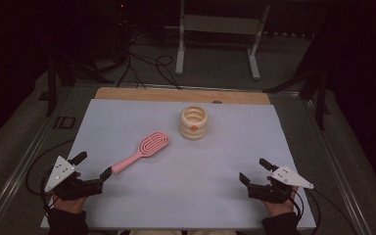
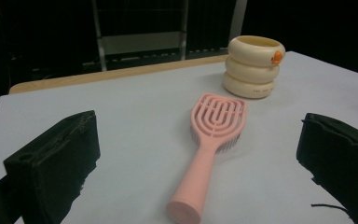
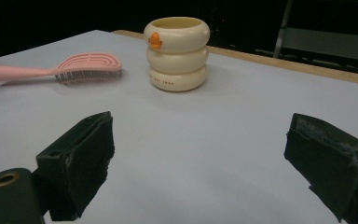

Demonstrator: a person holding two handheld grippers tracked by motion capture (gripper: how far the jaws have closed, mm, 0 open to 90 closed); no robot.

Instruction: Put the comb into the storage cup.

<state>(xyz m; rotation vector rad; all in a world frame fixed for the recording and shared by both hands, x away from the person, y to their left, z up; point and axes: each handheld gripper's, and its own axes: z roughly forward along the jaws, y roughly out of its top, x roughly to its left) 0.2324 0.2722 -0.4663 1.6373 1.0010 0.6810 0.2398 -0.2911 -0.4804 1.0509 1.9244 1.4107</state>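
Note:
A pink hairbrush (image 1: 146,149) lies flat on the white sheet (image 1: 210,161), its head toward the far right and its handle toward the near left. My left gripper (image 1: 96,164) rests at the near left and is open, with the handle's end just beyond its right jaw and untouched. In the left gripper view the hairbrush (image 2: 213,135) runs up between the wide-apart jaws of the left gripper (image 2: 200,128). A cream ribbed cup (image 1: 194,122) with an orange mark stands upright behind the brush. My right gripper (image 1: 253,170) sits open and empty at the near right; the right gripper (image 3: 200,130) faces the cup (image 3: 177,53) and the hairbrush (image 3: 65,68).
A wooden strip (image 1: 176,95) runs along the table's far edge. Beyond it stand a white metal frame (image 1: 215,34) and black cables (image 1: 147,63) on the floor. Dark stands flank the table on both sides.

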